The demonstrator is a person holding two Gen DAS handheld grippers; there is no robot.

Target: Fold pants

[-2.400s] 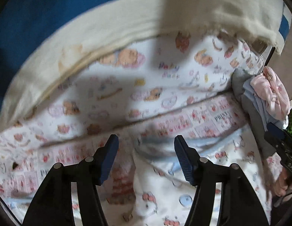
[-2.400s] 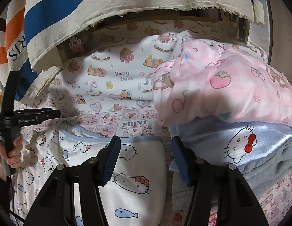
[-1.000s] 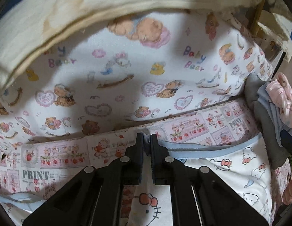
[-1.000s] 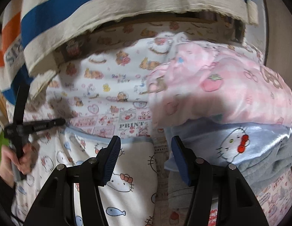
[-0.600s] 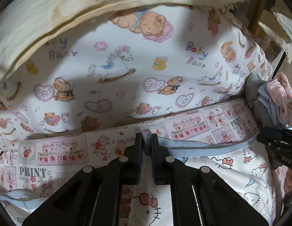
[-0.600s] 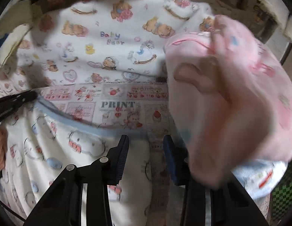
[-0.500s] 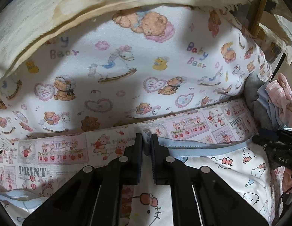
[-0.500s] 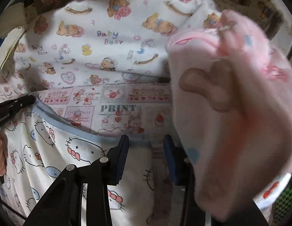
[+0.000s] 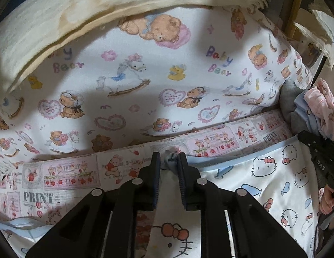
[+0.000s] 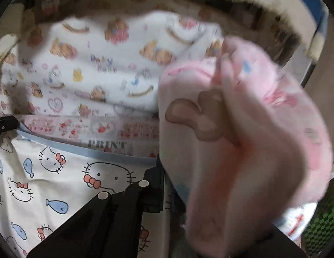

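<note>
The pants (image 9: pixel 272 172), white with a cat-and-fish print and a blue waistband, lie flat on the patterned bed sheet (image 9: pixel 59 172). The left gripper (image 9: pixel 168 165) has just been opening; bunched waistband sits between its parted jaws. The right gripper (image 10: pixel 164 185) has just closed on the waistband's other end, half hidden by a pink garment (image 10: pixel 242 139).

Ahead of your left gripper's fingers (image 9: pixel 156 172) the pants' waistband (image 9: pixel 242 155) lies on the printed sheet (image 9: pixel 59 172), with the bear-print pillow (image 9: pixel 145 81) behind it. A heap of clothes (image 9: pixel 317 111) sits far right, beside the pillow.
</note>
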